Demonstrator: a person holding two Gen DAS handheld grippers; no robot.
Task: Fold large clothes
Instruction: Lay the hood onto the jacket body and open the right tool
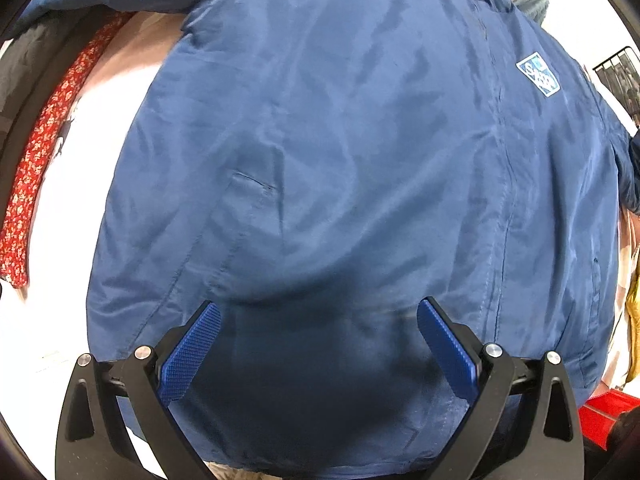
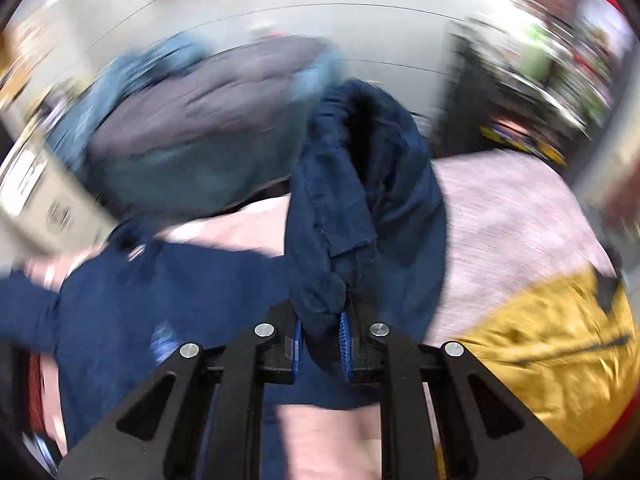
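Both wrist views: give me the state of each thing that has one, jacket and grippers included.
Jacket: spread flat, front up, closed down the front; one part bunched and lifted.
Left gripper: open, over the jacket's hem, gripping nothing.
Right gripper: shut on a bunched fold of jacket.
Red floral cloth: lying loose beside the jacket.
Yellow garment: crumpled, unfolded.

Left gripper (image 1: 318, 312) jaws spread over blue jacket (image 1: 340, 160), gap between pads unobstructed. Bare white surface (image 1: 80, 184) left of jacket, bounded by red floral cloth (image 1: 44, 152). Right side crowded: mustard garment (image 2: 560, 344), pink cloth (image 2: 508, 216), grey-blue heap (image 2: 192, 120) far left.
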